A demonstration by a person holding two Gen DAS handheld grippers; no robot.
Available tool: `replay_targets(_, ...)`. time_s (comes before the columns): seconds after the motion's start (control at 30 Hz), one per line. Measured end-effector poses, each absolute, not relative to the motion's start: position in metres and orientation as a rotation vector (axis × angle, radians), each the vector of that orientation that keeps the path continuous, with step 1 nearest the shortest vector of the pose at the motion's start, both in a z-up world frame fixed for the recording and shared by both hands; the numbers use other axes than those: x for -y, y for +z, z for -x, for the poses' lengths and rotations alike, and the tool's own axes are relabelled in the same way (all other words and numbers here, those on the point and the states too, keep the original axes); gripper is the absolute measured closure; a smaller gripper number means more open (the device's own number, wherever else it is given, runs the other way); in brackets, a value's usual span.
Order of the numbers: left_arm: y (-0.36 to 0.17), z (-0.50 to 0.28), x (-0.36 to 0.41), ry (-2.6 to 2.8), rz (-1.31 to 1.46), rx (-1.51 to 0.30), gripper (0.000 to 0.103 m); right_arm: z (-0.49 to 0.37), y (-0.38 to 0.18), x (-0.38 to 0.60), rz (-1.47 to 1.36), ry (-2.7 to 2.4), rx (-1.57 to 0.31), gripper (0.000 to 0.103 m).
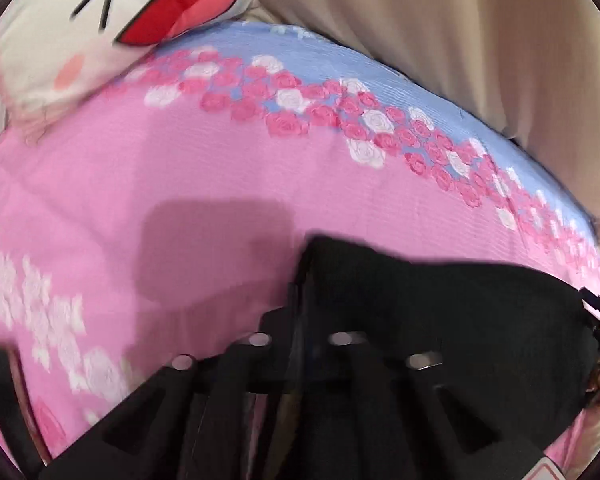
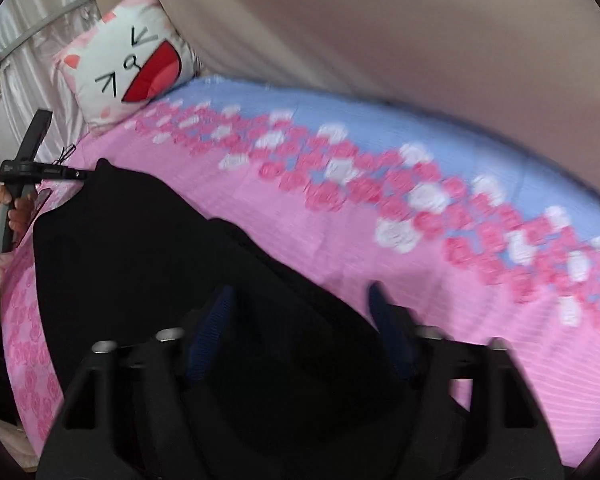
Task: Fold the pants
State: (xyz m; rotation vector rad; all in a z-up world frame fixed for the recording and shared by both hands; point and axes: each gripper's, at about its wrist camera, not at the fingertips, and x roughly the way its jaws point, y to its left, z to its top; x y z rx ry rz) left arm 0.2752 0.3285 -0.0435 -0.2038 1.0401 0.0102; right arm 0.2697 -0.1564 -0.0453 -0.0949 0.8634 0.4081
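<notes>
Pants (image 2: 148, 264), black and matte with a soft knit look, lie spread on a bed, nearest the cameras in both views. In the right wrist view the right claw (image 2: 300, 312) stands with its blue-padded fingers (image 2: 216, 320) spread, dark cloth bunched between them; blur hides whether the pads press on it. In the left wrist view the left claw (image 1: 300, 276) is pressed together, its black fingers meeting at an edge of the pants (image 1: 440, 312), and the cloth runs away to the right of it.

Only the right wrist view shows the left claw from outside (image 2: 82, 175): its tip pinches a raised corner of the pants at far left, and a hand (image 2: 14, 210) in a pale sleeve holds its grey handle.

Beneath lies a bedsheet (image 2: 440, 344) with a fine ribbed weave, pink near, with a band of pink and white roses, then light blue at the far edge (image 1: 300, 52). At the far left corner sits a square cushion (image 2: 128, 68), white with a cartoon cat face and open red mouth. Beyond hangs a smooth beige curtain (image 1: 480, 40); the right view alone shows shiny silvery fabric (image 2: 40, 12) far left.
</notes>
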Motion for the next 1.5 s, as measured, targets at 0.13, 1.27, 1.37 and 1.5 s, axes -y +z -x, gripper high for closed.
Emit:
replay_targets(0.13, -0.033, -0.296, -0.333, 0.112, 0.122, -0.962, 0.103, -0.275, -0.037, 0.149, 0.104, 0.390, -0.813, 0.096)
replay_targets(1.27, 0.036, -0.195, -0.288, 0.146, 0.044, -0.706, 0.049, -0.135, -0.008, 0.155, 0.077, 0.378, -0.701, 0.036)
replay_targets(1.37, 0.031, -0.176, -0.264, 0.112, -0.007, -0.746, 0.040, -0.096, -0.027, 0.177, 0.087, 0.319, -0.731, 0.036)
replay_targets(1.5, -0.028, -0.185, -0.254, 0.247, -0.143, -0.869, 0.040, -0.064, -0.063, 0.259, 0.030, 0.106, -0.812, 0.036)
